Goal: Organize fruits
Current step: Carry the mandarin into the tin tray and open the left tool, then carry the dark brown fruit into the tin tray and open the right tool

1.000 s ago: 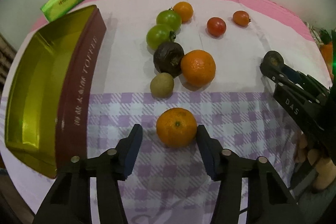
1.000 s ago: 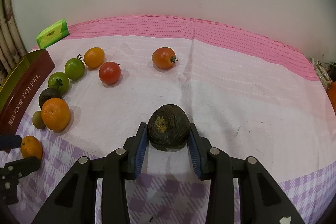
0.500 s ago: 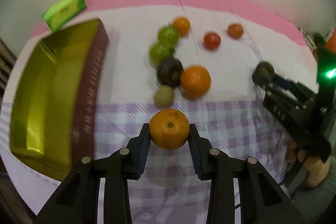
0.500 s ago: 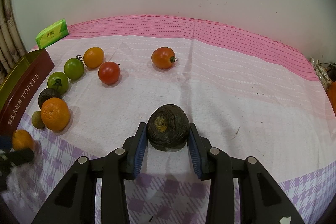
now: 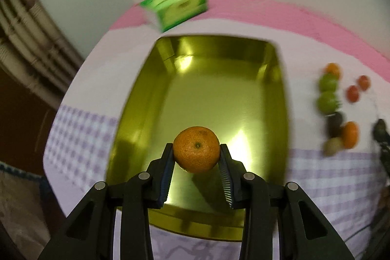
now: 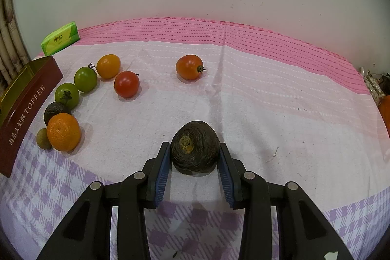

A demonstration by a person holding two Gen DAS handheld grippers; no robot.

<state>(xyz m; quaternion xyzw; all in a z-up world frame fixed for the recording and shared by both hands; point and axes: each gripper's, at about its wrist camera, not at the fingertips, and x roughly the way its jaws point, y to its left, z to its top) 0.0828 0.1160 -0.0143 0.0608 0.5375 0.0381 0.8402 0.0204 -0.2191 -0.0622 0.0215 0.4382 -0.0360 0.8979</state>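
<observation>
mandarin (image 5: 196, 149): orange, above gold tin (image 5: 265, 99) | dark wrinkled fruit (image 6: 195, 150): on cloth, stem end facing camera

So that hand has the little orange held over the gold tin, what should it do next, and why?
Probably lower it a little and open the jaws. The left gripper is shut on the mandarin, which sits over the near end of the gold tin, and no fruit shows inside it. Whether the fruit hangs above the floor or touches it is unclear, so easing down first seems safer than dropping.
</observation>
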